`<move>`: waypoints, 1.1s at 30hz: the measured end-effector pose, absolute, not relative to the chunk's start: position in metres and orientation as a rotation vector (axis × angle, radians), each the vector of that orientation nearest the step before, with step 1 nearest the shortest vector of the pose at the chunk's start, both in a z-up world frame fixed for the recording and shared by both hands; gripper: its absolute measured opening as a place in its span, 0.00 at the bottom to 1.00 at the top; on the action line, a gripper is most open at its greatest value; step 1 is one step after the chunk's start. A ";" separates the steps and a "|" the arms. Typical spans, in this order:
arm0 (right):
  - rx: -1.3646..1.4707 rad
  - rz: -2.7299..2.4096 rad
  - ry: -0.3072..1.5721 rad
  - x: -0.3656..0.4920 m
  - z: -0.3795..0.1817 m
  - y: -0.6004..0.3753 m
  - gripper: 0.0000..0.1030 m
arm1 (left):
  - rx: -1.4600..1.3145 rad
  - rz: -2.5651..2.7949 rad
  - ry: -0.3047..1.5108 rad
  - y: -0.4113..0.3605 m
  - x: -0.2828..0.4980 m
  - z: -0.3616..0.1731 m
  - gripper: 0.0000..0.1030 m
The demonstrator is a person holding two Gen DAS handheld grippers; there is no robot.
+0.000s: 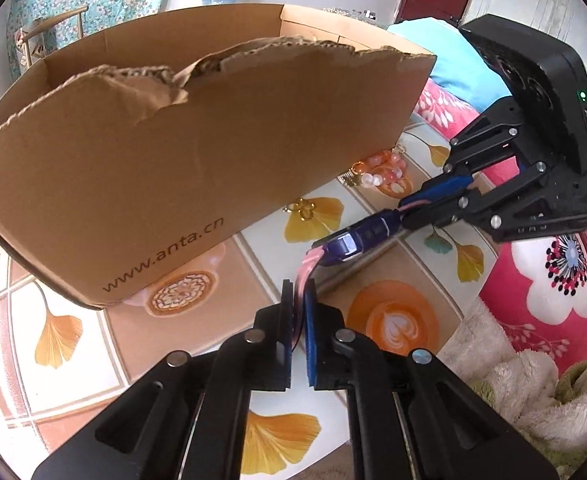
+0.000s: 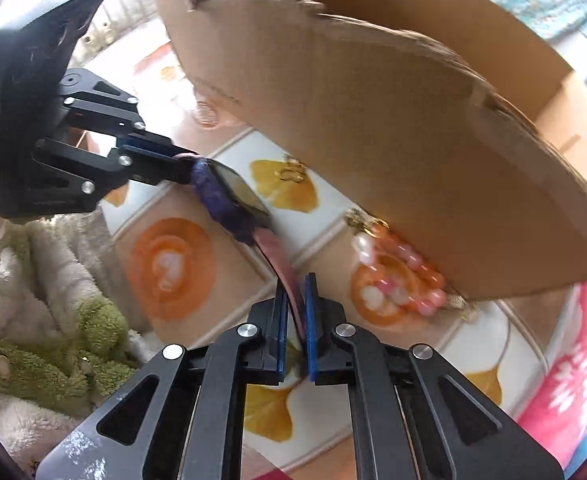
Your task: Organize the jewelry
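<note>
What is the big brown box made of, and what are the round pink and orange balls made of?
The box looks like matte corrugated cardboard: its torn top edge shows wavy ridges. The beads look like glossy glass or plastic, translucent and shiny; which one, I cannot tell.

Support surface: a table (image 1: 73, 364) covered with a patterned cloth (image 2: 229, 280) of tiles printed with yellow ginkgo leaves and orange latte cups. Standing directly on it: a torn-edged cardboard box (image 1: 181, 184), printed "www.anta.cn" on its side. Against the box's lower edge lies a bead bracelet (image 2: 401, 276) of pink, orange and white beads with gold fittings. A small gold earring (image 2: 291, 172) lies on a leaf print, just beside the box and apart from the bracelet.
</note>
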State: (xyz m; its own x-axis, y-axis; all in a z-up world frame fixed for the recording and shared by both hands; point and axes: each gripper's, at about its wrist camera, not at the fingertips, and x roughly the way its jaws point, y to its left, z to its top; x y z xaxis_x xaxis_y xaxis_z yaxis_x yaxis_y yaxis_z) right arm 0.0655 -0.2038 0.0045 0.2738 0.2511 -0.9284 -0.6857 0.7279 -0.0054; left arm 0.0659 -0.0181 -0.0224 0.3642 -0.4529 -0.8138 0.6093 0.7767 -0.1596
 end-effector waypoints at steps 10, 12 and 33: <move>-0.392 0.654 1.141 0.063 -0.005 -0.198 0.03 | 0.271 -0.675 1.023 -0.005 0.057 -0.024 0.14; -0.389 0.655 1.139 0.063 -0.006 -0.197 0.03 | 0.280 -0.667 1.025 -0.004 0.056 -0.024 0.14; -0.358 0.605 0.971 0.029 0.015 -0.203 0.03 | 0.374 -0.575 0.926 0.000 0.026 0.012 0.03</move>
